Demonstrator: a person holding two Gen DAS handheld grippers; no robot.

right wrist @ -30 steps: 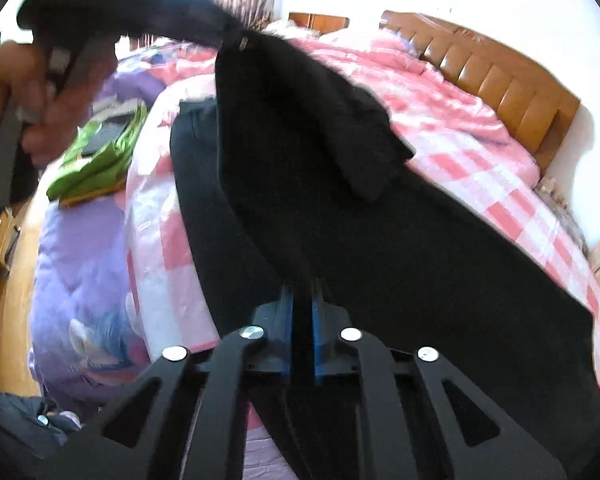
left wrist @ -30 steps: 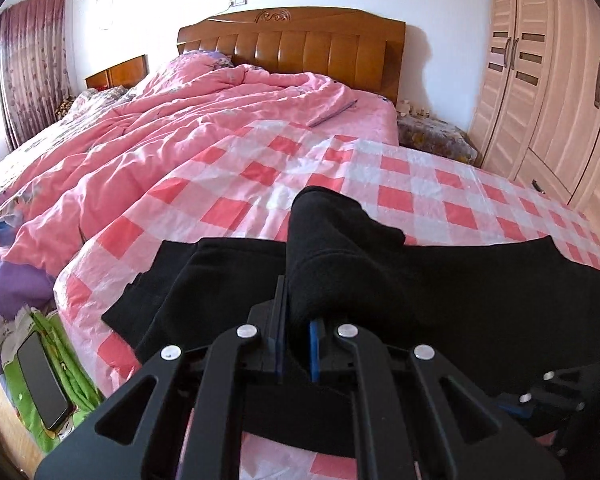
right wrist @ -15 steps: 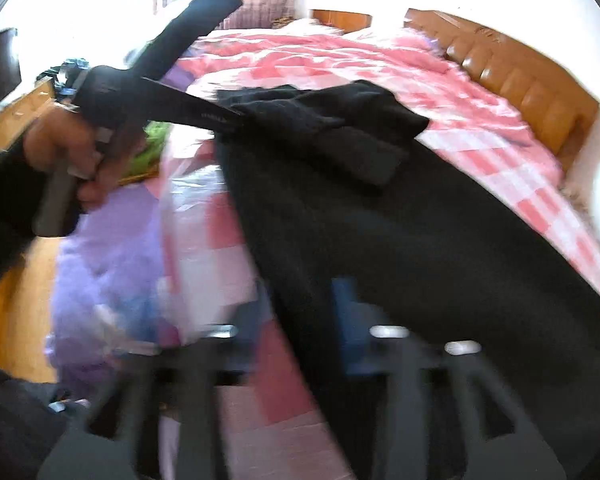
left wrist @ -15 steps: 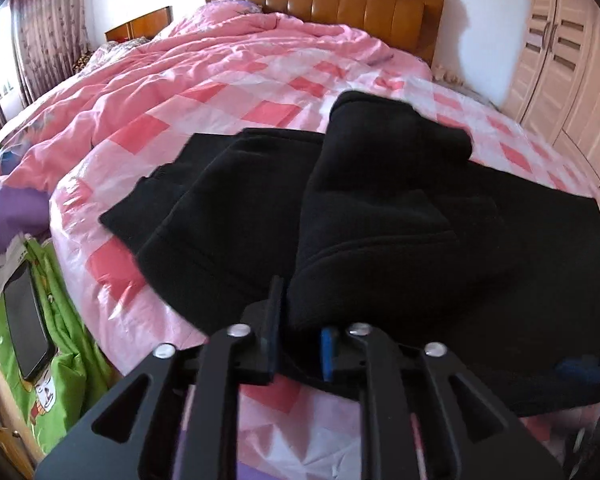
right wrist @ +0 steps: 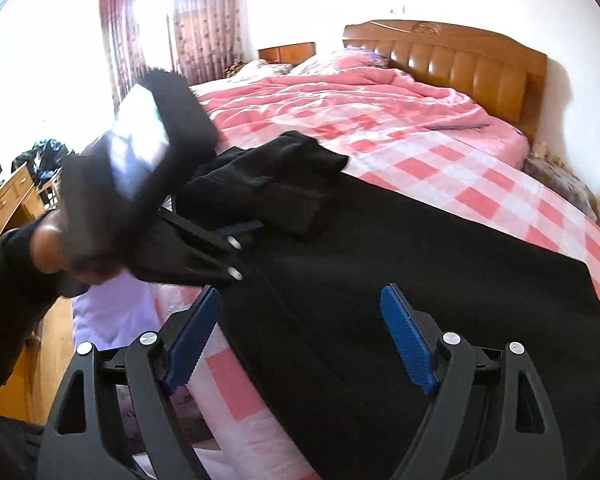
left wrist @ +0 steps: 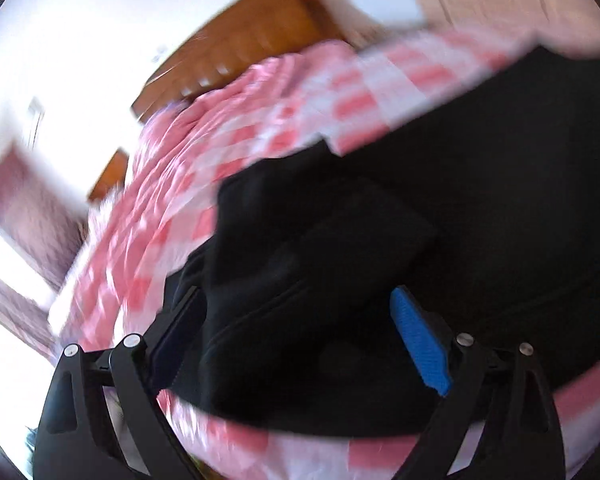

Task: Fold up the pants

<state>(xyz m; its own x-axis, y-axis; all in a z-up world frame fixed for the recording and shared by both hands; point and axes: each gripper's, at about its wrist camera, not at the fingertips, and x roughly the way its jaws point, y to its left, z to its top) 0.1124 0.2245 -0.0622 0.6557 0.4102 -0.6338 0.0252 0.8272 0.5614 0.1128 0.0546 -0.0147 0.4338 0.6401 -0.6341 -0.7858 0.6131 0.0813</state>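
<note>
Two views, left wrist first: we see our left gripper (left wrist: 296, 328) tilted over the bed (left wrist: 260, 128), the picture smeared by motion.
Left fingers: spread wide, the blue pad (left wrist: 418, 344) of one finger bare, the other finger dark and at the left; neither pinches cloth.
Pants, left wrist view: the black pants (left wrist: 440, 220) lie on the pink checked sheet, a folded-over bunch of them between and just ahead of our fingers; whether the pads touch the cloth we cannot tell.
Right wrist view, pose: our right gripper (right wrist: 300, 332) points along the bed toward the wooden headboard (right wrist: 460, 56), low over the cloth.
Right fingers: spread wide, both blue pads (right wrist: 408, 344) bare, nothing pinched.
Pants, right wrist view: the pants (right wrist: 400, 280) stretch flat across the bed edge under and between our fingers, with a bunched part farther off.
Left gripper here: our left gripper (right wrist: 236, 252) sits beside that bunch, held by the left hand (right wrist: 48, 248).
</note>
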